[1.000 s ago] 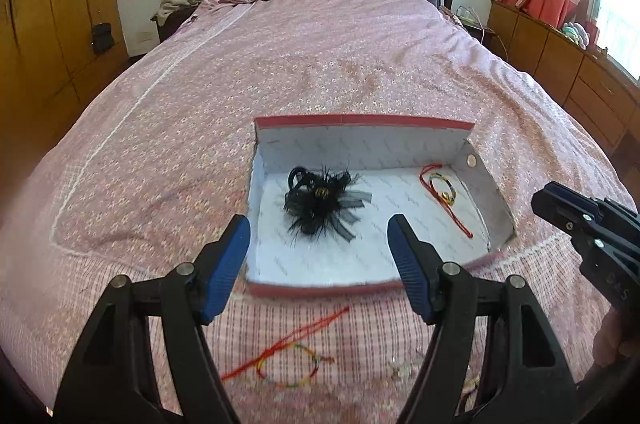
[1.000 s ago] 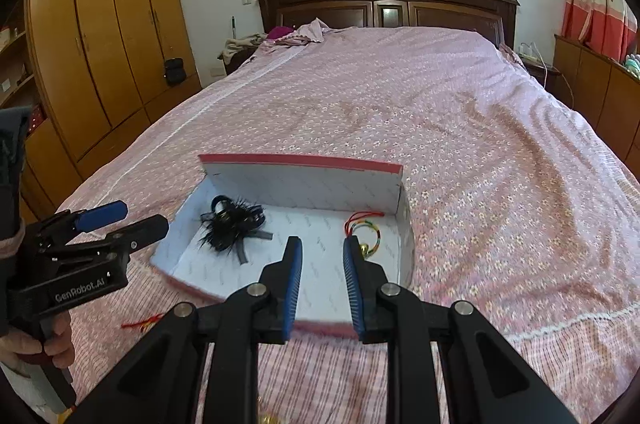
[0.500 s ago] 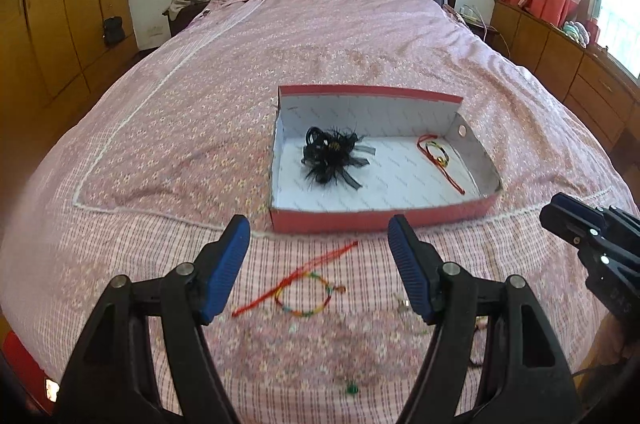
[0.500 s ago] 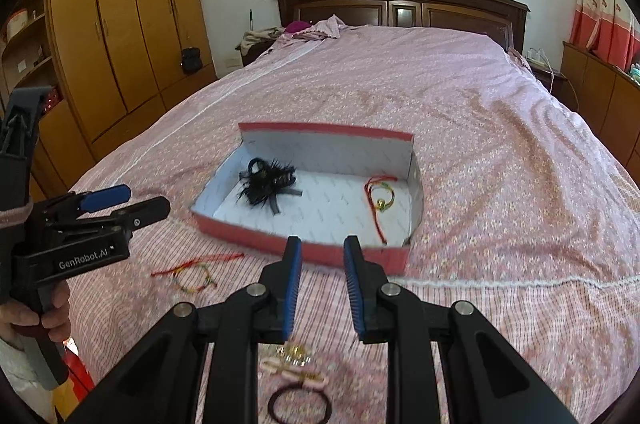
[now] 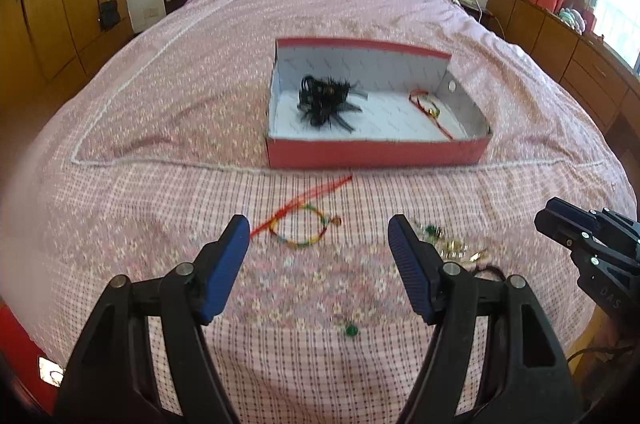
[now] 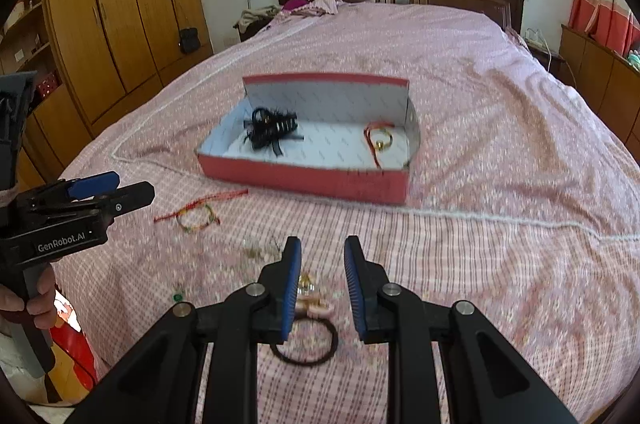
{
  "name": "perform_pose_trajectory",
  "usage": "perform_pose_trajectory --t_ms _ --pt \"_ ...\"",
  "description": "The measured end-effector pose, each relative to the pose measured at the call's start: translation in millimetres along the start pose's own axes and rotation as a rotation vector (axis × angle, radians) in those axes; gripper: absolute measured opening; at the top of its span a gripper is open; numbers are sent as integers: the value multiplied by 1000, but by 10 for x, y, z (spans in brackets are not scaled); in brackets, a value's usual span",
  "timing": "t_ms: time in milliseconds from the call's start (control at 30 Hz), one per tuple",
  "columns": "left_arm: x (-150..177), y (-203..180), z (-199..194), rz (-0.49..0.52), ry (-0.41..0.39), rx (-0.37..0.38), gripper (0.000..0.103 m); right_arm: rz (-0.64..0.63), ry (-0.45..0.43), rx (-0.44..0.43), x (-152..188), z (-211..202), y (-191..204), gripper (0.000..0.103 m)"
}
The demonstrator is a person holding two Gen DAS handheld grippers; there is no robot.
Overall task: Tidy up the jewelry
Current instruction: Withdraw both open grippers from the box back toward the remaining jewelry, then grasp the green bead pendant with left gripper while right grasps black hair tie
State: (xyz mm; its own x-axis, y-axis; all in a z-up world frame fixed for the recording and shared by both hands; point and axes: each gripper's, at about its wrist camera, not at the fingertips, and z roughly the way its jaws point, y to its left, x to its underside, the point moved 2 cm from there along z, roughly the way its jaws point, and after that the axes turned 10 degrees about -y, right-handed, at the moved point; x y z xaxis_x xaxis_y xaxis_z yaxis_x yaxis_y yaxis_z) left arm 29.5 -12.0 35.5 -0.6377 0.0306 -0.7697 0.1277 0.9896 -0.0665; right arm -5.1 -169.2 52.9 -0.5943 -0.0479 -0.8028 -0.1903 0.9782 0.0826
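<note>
Through the left wrist camera I see my left gripper (image 5: 319, 248) spread wide, empty, above the pink floral bedspread (image 5: 160, 111). The multicoloured braided bracelet with red cord (image 5: 305, 232) lies between its fingers, cord running up-right toward the shallow red cardboard box (image 5: 376, 153).

Through the right wrist camera, my right gripper (image 6: 322, 274) stands narrowly parted, empty, over a black elastic hair tie (image 6: 306, 346).

Bright daylight, fisheye views with slight motion blur

Daylight enters from the window (image 5: 616, 7) on the right, evenly lighting the bed (image 5: 320, 23) with soft, faint shadows. Edges curve strongly, corners vignette black, and the red box (image 6: 304, 179) and small jewelry look smeared.
</note>
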Motion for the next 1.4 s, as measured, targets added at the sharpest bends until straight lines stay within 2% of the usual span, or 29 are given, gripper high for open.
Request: perform_pose_trajectory --t_ms 500,1000,1200,1400 --pt "499 12 95 12 107 13 64 29 112 1 531 103 -49 25" --pt "771 -29 194 25 161 58 63 51 173 -3 774 288 -58 25" --pt "835 -73 242 44 173 73 53 54 181 -6 812 334 -68 25" --pt "860 -142 295 76 170 91 38 50 185 -11 830 362 -58 25"
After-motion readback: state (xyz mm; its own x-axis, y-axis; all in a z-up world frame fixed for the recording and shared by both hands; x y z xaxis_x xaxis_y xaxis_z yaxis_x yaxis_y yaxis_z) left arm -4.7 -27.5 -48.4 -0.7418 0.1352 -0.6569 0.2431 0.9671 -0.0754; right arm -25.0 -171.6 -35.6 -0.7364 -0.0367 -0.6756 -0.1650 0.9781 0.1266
